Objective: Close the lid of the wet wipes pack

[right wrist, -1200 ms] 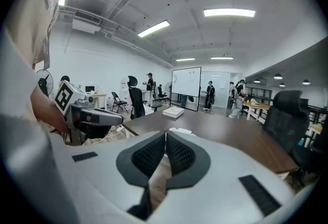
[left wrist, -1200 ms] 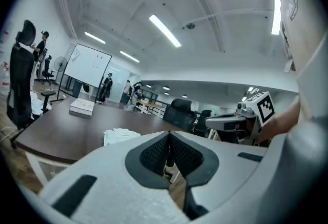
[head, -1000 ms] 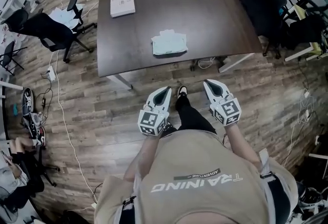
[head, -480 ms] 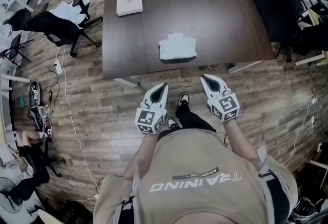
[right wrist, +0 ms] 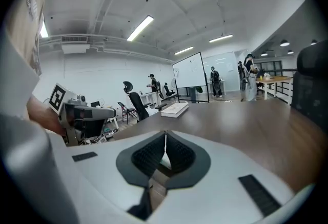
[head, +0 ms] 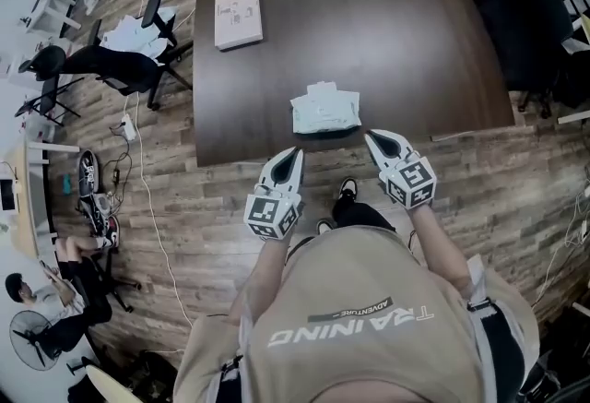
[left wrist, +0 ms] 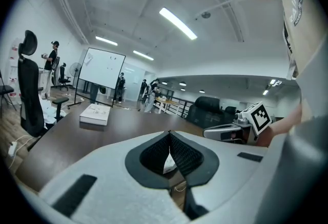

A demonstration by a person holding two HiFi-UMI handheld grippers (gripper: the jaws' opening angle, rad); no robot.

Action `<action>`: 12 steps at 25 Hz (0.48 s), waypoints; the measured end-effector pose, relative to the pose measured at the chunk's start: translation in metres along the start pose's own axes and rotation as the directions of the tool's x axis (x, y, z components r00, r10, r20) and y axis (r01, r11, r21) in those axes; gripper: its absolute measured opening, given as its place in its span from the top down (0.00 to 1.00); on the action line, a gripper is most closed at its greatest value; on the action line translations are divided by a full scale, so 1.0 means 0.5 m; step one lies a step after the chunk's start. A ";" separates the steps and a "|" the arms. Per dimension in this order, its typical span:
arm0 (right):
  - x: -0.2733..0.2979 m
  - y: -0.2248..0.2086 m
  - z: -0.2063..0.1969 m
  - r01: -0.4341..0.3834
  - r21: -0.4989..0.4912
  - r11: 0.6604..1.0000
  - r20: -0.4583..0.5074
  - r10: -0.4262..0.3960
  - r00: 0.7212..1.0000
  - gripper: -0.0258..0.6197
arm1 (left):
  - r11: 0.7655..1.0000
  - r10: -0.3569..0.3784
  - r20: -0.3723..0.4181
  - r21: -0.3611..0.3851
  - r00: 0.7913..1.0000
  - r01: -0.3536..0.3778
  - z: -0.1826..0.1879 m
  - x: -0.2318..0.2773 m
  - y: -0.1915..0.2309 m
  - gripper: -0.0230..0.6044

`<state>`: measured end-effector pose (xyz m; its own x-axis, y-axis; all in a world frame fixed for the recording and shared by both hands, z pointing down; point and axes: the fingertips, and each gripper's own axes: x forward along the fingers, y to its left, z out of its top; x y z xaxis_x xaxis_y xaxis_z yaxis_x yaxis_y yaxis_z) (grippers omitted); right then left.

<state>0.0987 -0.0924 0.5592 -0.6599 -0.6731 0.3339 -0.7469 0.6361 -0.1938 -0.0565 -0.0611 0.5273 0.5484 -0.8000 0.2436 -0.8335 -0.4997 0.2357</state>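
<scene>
- Head view shows the pale green, soft plastic wet wipes pack (head: 324, 108) lying flat near the front edge of the dark brown wooden table (head: 415, 41), just beyond both grippers.
- The left gripper (head: 294, 153) and right gripper (head: 371, 136) each have their jaws pressed together, holding nothing.
- The pack looks light, squashy and likely to slide. Its lid is too small to make out.
- It would probably be best to steady one end and press the lid flap down from above.
</scene>
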 end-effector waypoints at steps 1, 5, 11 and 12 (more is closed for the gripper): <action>0.014 -0.010 0.003 -0.016 -0.002 1.000 -0.003 0.016 1.000 0.94 | 1.000 0.013 -0.014 -0.004 1.000 -0.014 -0.003 0.012 0.008 0.95; 0.069 -0.037 0.008 -0.110 -0.014 0.994 -0.025 0.109 0.994 0.94 | 0.998 0.058 -0.035 -0.019 0.998 -0.059 0.003 0.048 0.023 0.95; 0.123 -0.062 0.028 -0.178 -0.048 0.983 -0.042 0.176 0.984 0.94 | 0.993 0.100 -0.047 -0.063 0.994 -0.103 0.004 0.092 0.048 0.95; 0.123 -0.070 0.027 -0.173 -0.043 0.984 -0.043 0.171 0.984 0.94 | 0.992 0.100 -0.050 -0.072 0.994 -0.103 0.004 0.099 0.050 0.95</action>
<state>0.0829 -0.1612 0.5741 -0.7740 -0.5372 0.3350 -0.6170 0.7588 -0.2088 -0.0501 -0.1138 0.5431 0.4649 -0.8285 0.3123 -0.8788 -0.3890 0.2764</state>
